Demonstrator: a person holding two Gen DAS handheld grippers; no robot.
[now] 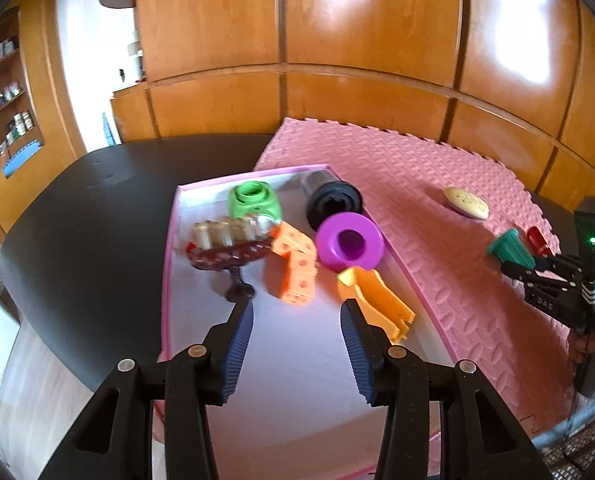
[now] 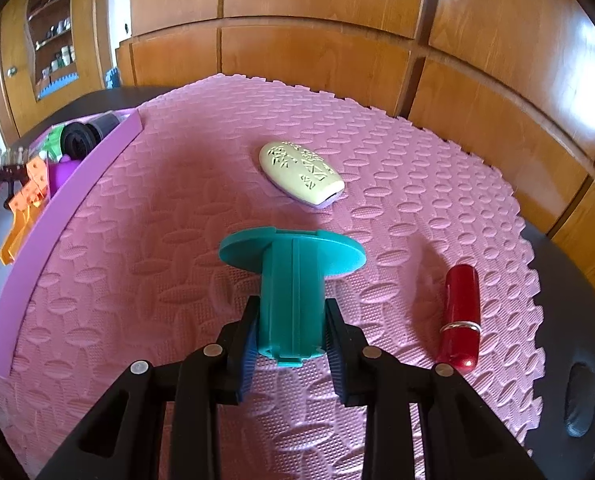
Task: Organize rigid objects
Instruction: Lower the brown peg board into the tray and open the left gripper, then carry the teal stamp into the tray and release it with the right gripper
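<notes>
where its pads (image 2: 334, 344) clamp, the teal spool's (image 2: 291, 280) sides are hidden.

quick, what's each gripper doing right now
Left gripper: open, nothing between its fingers, hovering over the pink tray.
Right gripper: closed on the teal flanged plastic piece, above the pink foam mat.

Textured pink foam mat (image 2: 177, 240), glossy red lipstick tube (image 2: 459, 316), smooth teal plastic spool (image 2: 291, 280), varnished wood panels (image 2: 317, 60).
</notes>
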